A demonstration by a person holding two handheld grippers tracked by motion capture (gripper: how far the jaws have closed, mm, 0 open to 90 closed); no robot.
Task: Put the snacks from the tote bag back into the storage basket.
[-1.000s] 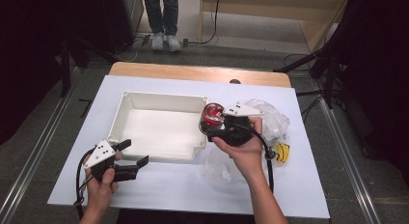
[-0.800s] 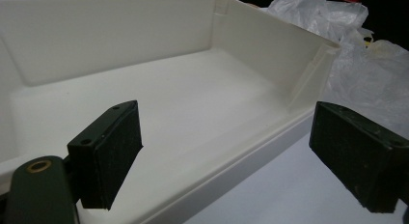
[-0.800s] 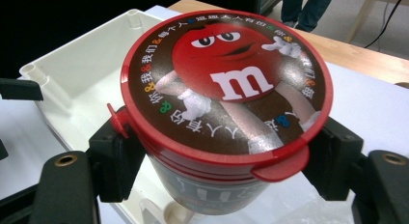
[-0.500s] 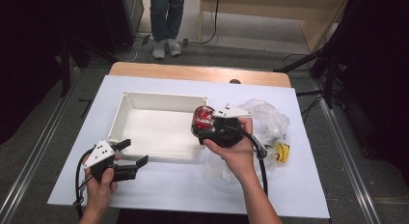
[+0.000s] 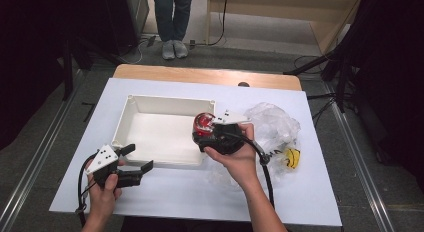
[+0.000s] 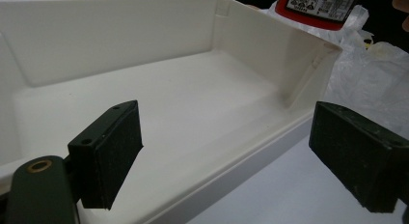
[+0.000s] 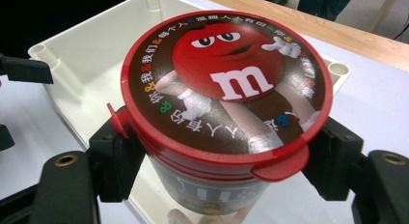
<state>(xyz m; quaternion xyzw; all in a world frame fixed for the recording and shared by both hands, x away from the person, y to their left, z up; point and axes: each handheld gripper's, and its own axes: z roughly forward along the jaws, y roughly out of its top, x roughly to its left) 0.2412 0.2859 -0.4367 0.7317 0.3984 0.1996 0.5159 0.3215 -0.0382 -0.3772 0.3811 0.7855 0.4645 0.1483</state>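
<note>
A round candy tub (image 7: 226, 103) with a red lid sits upright between the jaws of my right gripper (image 7: 224, 159), which is shut on it just under the lid rim. In the high view the candy tub (image 5: 203, 124) hangs over the right edge of the white tray (image 5: 150, 104), held there by the right gripper (image 5: 210, 134). My left gripper (image 5: 137, 158) stands open near the tray's front left corner with nothing between its fingers. Its own view looks over the tray's front wall (image 6: 251, 159) into the bare inside, with the tub's bottom (image 6: 316, 7) at the top right.
A crumpled clear plastic bag (image 5: 272, 129) with a yellow item (image 5: 292, 158) lies right of the tray on the white table top (image 5: 200, 192). A person's legs (image 5: 172, 22) stand beyond the table's wooden far edge (image 5: 210, 76).
My right gripper has carried the candy tub to the left, from over the bag to over the tray's right edge. The left gripper has stayed where it was.
</note>
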